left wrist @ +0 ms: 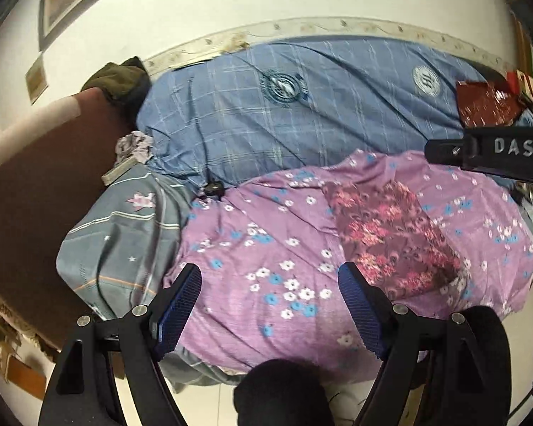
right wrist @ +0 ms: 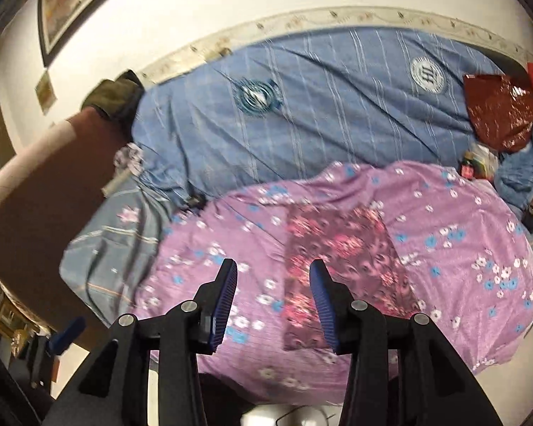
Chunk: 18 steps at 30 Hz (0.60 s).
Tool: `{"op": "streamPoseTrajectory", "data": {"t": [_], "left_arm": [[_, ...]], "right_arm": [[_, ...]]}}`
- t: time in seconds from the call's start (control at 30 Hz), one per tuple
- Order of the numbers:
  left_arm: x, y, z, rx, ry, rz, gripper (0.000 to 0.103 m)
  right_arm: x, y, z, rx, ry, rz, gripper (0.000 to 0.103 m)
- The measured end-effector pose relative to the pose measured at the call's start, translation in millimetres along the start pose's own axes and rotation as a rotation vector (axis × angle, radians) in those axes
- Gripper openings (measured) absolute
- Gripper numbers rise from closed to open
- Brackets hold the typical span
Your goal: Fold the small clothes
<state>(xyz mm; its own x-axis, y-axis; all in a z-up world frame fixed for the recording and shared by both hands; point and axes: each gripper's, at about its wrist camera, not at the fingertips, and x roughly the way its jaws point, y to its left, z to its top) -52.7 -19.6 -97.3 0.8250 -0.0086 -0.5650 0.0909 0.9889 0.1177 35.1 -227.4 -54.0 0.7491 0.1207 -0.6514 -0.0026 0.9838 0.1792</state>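
Behind right gripper [right wrist: 273, 271] fingers, folded cloth [right wrist: 341, 248] part-hidden

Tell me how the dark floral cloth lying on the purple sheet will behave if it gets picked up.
The dark floral cloth lies flat and thin, so it will probably hang limp and sag. It looks light for its size. Resting loose on the purple sheet, it may slide or bunch if pushed.

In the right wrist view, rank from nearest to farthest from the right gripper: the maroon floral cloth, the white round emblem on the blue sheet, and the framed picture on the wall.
1. Maroon floral cloth: just ahead of the right gripper, on the purple sheet.
2. White emblem: far right, on the blue sheet.
3. Framed picture: upper left, on the wall behind the bed.
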Motion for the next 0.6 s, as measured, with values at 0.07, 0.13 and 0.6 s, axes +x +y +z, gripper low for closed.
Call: {"op": "streamPoseTrajectory", "data": {"t": [0.07, 0.13, 0.6], "left_arm": [[0.3, 8.4, 1.9, -0.02, -0.004, 0.001, 0.079], [9.0, 14.2, 4.7, -0.038, -0.002, 0.004, 0.079], [223.0, 31.6, 24.5, -0.177, 0.195, -0.074, 0.078]], "right_arm": [[-7.3, 8.1, 6.5, -0.009, -0.03, 0.006, 0.045], [-6.8, 12.6, 12.0, -0.021, -0.05, 0.007, 0.05], [153.2, -91.7, -26.0, 0.084, 0.192, -0.041, 0.021]]}}
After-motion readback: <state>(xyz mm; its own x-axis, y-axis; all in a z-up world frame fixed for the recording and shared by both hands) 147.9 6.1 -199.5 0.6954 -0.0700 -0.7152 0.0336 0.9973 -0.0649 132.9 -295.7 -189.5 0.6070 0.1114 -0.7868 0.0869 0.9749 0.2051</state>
